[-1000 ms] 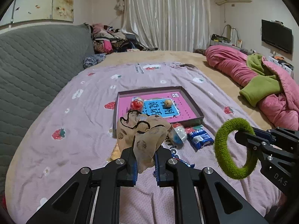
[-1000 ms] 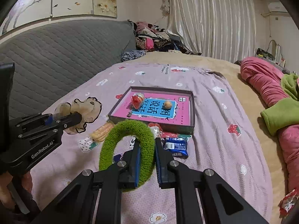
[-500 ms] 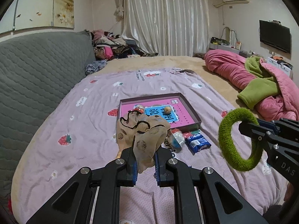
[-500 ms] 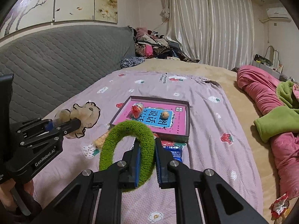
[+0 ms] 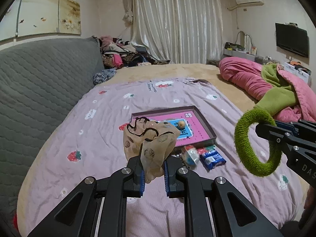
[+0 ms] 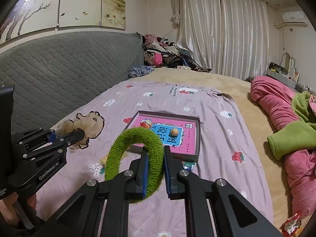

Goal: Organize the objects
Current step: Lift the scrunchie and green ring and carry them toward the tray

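My left gripper (image 5: 153, 169) is shut on a beige sheer scrunchie (image 5: 149, 138) with dark trim, held above the bed; it also shows in the right wrist view (image 6: 83, 126). My right gripper (image 6: 155, 166) is shut on a fuzzy green ring scrunchie (image 6: 136, 148), which also shows in the left wrist view (image 5: 254, 138). Ahead on the purple strawberry bedspread lies a shallow box (image 6: 197, 138) with a pink and blue lining, holding a small round nut (image 6: 174, 132) and a red wrapped candy (image 6: 147, 123).
Snack packets (image 5: 212, 157) lie on the bedspread just in front of the box. A grey quilted headboard (image 5: 39, 83) runs along the left. A pink duvet with green fabric (image 5: 276, 90) is heaped at the right. Clothes are piled at the far end.
Both grippers have pulled back and risen, keeping hold of their scrunchies; the box and the packets look farther away and more of the room shows.
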`<state>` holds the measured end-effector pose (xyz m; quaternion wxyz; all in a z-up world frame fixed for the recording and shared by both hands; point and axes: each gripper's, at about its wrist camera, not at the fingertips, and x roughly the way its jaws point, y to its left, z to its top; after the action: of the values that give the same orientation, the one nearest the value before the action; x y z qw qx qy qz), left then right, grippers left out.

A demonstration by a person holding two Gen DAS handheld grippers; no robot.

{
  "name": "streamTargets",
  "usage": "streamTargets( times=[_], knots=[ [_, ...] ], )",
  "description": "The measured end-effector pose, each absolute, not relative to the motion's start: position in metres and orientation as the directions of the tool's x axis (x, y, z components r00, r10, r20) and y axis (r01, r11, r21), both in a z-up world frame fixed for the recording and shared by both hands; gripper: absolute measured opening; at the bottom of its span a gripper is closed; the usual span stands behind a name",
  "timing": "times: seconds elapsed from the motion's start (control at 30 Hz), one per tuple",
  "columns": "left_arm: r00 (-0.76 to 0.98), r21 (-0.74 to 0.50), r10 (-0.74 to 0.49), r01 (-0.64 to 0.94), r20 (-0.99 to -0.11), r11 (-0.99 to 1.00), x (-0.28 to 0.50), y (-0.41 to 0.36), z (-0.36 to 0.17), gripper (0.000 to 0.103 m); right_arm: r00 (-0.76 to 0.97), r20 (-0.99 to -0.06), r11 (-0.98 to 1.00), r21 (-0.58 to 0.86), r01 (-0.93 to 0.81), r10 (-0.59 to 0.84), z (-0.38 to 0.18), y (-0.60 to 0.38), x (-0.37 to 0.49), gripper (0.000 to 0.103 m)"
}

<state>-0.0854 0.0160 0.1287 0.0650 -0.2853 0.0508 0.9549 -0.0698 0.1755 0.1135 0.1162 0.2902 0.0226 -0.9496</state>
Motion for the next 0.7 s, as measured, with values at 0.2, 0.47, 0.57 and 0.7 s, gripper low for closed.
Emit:
streamTargets(
  times=[0.2,0.47,0.57,0.7],
  knots=[
    [-0.839,0.065,0.093,-0.151,-0.536,-0.986,-0.097,0.014,0.139,0.015,-0.814,-0.543,-0.972,0.023,0.232,-0.207,0.122,0.176,-0.083,0.014],
    [-0.847,0.068,0.094,-0.152,-0.524,-0.986,-0.118,0.015,0.148,0.015,-0.827,-0.524,-0.973,0.016,0.230,-0.204,0.137,0.175,-0.103,0.014],
    [-0.850,0.072,0.096,-0.155,-0.518,-0.985,-0.126,0.018,0.152,0.015,-0.830,-0.519,-0.973,0.017,0.230,-0.205,0.143,0.176,-0.112,0.014],
    [-0.857,0.079,0.098,-0.159,-0.506,-0.984,-0.140,0.022,0.158,0.015,-0.838,-0.506,-0.974,0.024,0.225,-0.206,0.149,0.179,-0.122,0.014]
  ],
)
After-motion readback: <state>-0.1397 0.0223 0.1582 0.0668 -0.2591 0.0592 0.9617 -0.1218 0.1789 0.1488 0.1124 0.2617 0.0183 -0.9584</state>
